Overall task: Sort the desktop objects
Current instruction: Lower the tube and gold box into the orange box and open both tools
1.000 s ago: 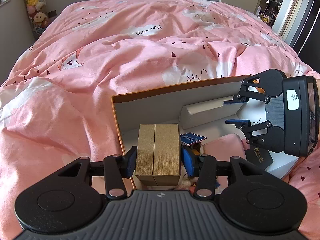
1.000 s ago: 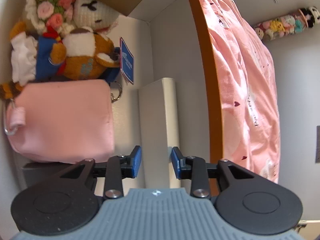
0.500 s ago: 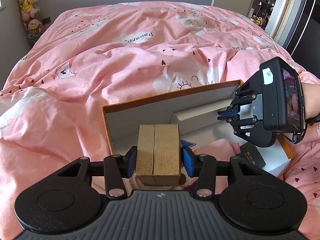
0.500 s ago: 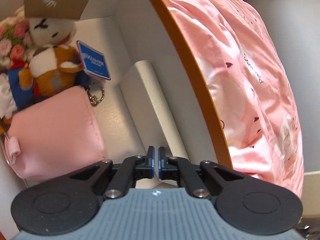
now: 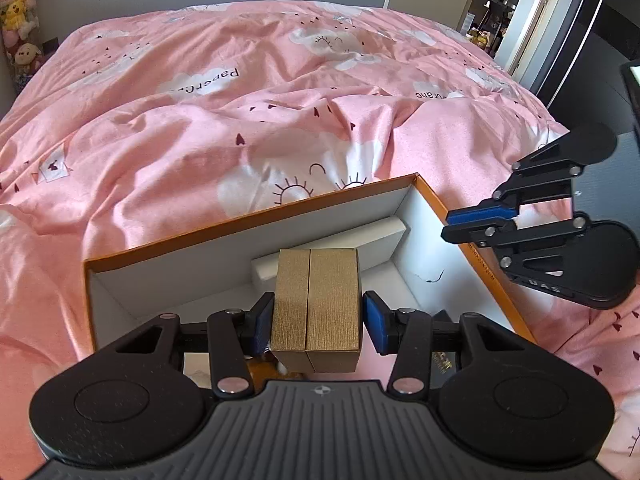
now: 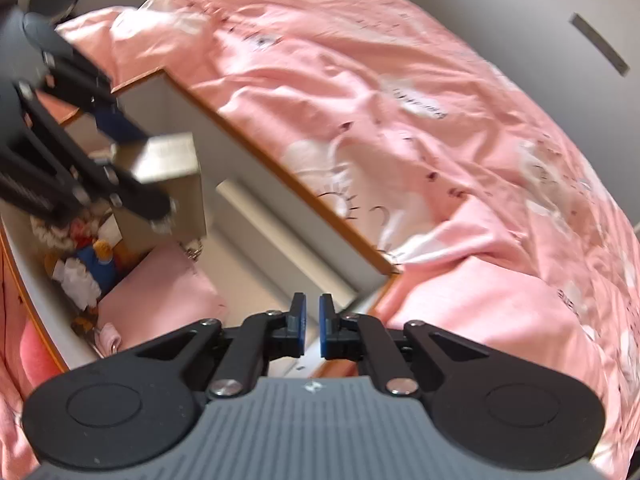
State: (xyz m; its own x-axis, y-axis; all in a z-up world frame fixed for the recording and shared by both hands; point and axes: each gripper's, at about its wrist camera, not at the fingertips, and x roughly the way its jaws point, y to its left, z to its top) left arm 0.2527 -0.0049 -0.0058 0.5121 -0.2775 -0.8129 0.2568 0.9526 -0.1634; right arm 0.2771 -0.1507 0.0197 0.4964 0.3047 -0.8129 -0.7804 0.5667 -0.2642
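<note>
Risen clear of the orange-edged box (image 5: 248, 216) since a second ago: right gripper (image 5: 450, 226), jaws nearly closed, empty. One pink duvet (image 5: 200, 128). One left gripper (image 5: 318, 322), clamped on one gold box (image 5: 316, 304) above the box interior. One pink pouch (image 6: 160, 292), one plush toy (image 6: 90, 260) inside.

Gold box (image 5: 316, 304), textured, seam down its middle, upright, held above open orange-rimmed carton (image 5: 248, 216) on pink bedding. Inside carton: white block (image 5: 384, 232), pink pouch (image 6: 160, 284), stuffed toy (image 6: 84, 260).
</note>
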